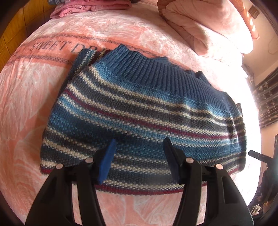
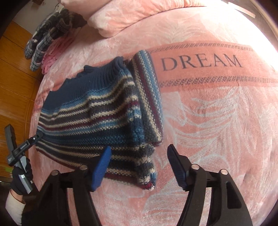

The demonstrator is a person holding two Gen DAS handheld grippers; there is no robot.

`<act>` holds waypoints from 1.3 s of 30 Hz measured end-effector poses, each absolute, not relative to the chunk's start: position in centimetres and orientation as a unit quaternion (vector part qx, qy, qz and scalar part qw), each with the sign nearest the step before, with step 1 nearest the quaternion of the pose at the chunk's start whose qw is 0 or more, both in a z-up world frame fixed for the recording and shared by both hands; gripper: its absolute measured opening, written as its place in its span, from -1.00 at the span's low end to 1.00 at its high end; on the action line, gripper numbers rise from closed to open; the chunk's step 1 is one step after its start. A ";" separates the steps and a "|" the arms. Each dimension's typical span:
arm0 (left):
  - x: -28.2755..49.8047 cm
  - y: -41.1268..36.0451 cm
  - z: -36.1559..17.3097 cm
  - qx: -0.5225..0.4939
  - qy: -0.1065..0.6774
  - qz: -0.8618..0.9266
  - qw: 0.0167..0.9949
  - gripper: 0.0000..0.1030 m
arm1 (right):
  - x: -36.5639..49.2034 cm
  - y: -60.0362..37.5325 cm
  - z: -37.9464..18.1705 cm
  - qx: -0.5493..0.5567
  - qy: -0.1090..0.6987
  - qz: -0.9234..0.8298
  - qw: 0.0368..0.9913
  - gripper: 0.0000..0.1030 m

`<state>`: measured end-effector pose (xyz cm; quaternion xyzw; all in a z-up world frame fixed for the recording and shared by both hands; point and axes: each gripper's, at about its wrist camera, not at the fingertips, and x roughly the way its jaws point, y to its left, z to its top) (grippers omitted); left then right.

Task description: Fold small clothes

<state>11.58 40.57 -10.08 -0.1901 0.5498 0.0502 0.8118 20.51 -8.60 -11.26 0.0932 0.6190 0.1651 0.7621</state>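
A knitted sweater [image 1: 139,107] with blue, cream, grey and maroon stripes lies flat on the pink blanket [image 1: 34,104], its ribbed dark blue collar [image 1: 147,69] at the far side. One sleeve [image 2: 149,93] is folded in along the sweater's edge. My left gripper [image 1: 140,140] is open, both fingers hovering over the hem area with nothing between them. In the right wrist view my right gripper [image 2: 139,146] is open at the sweater's [image 2: 97,113] near corner. Its left finger is over the knit and its right finger over bare blanket.
The blanket [image 2: 217,113] bears the lettering "SWEET DREAM" [image 2: 201,62]. A pink quilt [image 1: 208,26] and folded pink clothes [image 1: 90,7] lie at the back. A plaid garment [image 2: 46,34] lies by the bed's edge. A gloved hand [image 2: 20,175] holds the left gripper's handle.
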 end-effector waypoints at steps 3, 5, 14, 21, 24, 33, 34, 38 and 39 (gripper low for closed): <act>12.8 39.8 -10.0 -0.191 0.550 0.043 0.812 0.17 | 21.9 -9.1 -11.2 0.119 0.613 0.161 0.764 0.44; 13.4 39.5 -10.2 -0.192 0.550 0.043 0.812 0.17 | 22.7 -9.2 -12.2 0.130 0.624 0.157 0.754 0.44; 14.6 38.7 -11.9 -0.169 0.567 0.032 0.806 0.21 | 23.5 -8.5 -16.9 0.149 0.666 0.159 0.714 0.37; 14.8 39.3 -12.7 -0.178 0.568 0.024 0.803 0.23 | 23.0 -8.6 -17.6 0.169 0.656 0.165 0.717 0.02; 14.8 39.3 -12.7 -0.175 0.569 0.021 0.804 0.24 | 22.9 -8.7 -17.3 0.179 0.649 0.171 0.719 -0.29; 14.4 39.7 -12.6 -0.176 0.571 0.015 0.802 0.24 | 22.9 -8.0 -17.3 0.158 0.653 0.163 0.722 -0.40; 14.4 39.7 -12.6 -0.176 0.571 0.014 0.802 0.25 | 22.9 -7.9 -17.2 0.155 0.654 0.162 0.722 -0.40; 14.4 39.8 -12.8 -0.178 0.571 0.014 0.801 0.25 | 22.9 -7.6 -17.3 0.149 0.655 0.159 0.724 -0.39; 14.4 39.7 -12.8 -0.176 0.572 0.014 0.801 0.25 | 22.9 -7.7 -17.3 0.148 0.655 0.159 0.724 -0.39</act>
